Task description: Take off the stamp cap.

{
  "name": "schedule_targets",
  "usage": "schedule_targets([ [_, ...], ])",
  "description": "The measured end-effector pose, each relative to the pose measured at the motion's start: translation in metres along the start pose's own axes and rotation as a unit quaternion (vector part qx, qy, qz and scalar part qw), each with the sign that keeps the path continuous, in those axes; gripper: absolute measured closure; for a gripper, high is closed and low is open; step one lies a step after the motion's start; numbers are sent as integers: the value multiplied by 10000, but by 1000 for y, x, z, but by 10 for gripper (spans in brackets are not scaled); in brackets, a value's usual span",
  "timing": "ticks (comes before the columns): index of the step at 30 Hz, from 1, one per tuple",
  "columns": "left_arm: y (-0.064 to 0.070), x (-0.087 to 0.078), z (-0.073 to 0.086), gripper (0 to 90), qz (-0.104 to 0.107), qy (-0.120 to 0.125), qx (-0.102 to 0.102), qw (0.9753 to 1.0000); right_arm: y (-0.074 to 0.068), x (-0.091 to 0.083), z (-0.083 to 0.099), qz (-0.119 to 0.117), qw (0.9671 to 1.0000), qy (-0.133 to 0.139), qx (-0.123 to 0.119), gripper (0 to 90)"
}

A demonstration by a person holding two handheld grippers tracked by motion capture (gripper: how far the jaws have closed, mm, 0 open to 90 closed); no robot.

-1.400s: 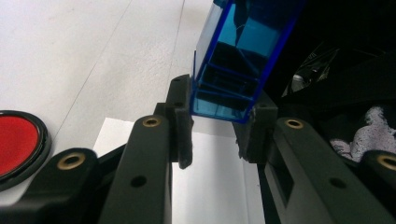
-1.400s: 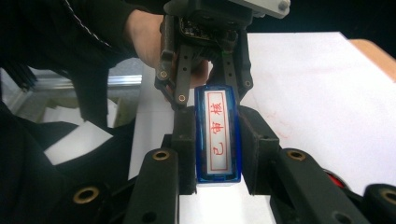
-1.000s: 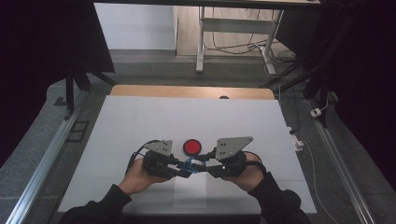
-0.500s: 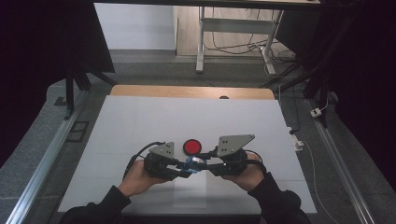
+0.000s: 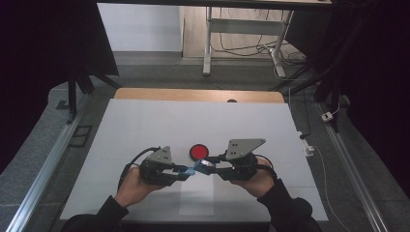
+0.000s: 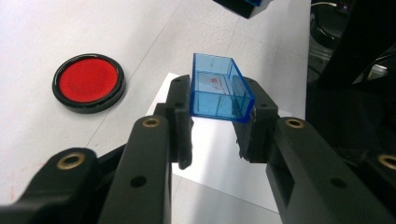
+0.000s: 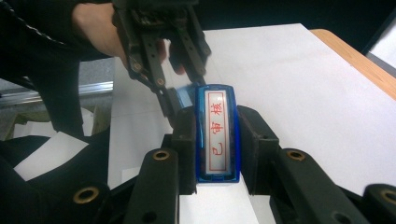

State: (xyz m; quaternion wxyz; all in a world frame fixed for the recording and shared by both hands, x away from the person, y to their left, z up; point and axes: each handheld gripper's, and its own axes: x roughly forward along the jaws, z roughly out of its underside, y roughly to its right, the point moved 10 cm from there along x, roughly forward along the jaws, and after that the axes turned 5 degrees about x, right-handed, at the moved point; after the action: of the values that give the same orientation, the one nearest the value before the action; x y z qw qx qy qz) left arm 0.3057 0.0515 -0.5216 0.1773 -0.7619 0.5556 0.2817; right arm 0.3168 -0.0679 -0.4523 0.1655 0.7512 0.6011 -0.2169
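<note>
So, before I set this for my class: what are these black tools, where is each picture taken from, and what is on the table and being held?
A person holds a hand-operated tool in each hand. One picture looks down from above the white table; the other two come from cameras riding on each tool, looking along its jaws. The left tool grips a clear blue cap. The right tool grips a blue stamp, its face showing red characters. In the high view the two meet in front of a round red ink pad. A white paper sheet lies below them.
</note>
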Motion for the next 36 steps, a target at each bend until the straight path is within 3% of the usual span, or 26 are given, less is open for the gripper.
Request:
schedule_targets([
  [10, -3, -18, 9, 688, -270, 87, -368, 9989, 3, -1, 2, 95, 9999, -48, 119, 704],
  [20, 1, -36, 27, 687, -650, 52, -499, 9966, 4, -2, 3, 130, 9997, -68, 213, 704],
  [36, 3, -70, 61, 686, -1092, 148, -987, 9890, 4, -2, 6, 178, 9992, -141, 327, 703],
])
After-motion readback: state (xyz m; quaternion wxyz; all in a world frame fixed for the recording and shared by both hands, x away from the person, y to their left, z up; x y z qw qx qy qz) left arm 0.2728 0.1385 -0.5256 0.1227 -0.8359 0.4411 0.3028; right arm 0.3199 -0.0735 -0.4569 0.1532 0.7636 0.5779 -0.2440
